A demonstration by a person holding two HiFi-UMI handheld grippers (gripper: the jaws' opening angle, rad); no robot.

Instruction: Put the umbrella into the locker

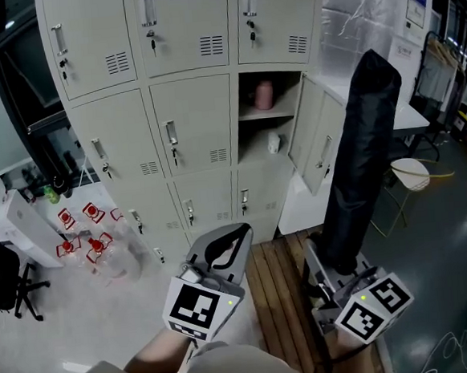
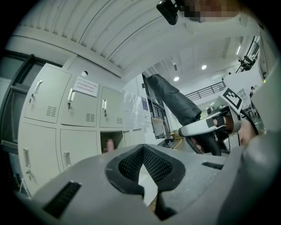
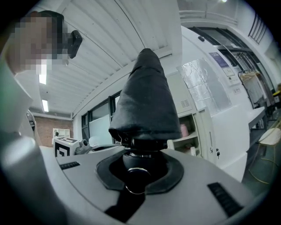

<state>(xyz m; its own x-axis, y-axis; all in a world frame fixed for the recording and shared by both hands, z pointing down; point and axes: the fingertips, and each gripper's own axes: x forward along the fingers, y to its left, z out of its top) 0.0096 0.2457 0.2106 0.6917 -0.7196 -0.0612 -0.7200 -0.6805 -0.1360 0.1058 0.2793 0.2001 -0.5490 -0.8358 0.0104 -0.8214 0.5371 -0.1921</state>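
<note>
A black folded umbrella in its sleeve stands upright, and my right gripper is shut on its handle at the bottom. In the right gripper view the umbrella rises straight out of my right gripper. My left gripper is shut with nothing in it, level and left of the umbrella. The open locker is in the middle row ahead, its door swung out to the right. A pink bottle stands on its upper shelf, and a small white thing lies below.
Other locker doors are closed. Several clear bottles with red labels stand on the floor at the left, beside a black office chair. Wooden planks lie under my grippers. A round white stool and a table are at the right.
</note>
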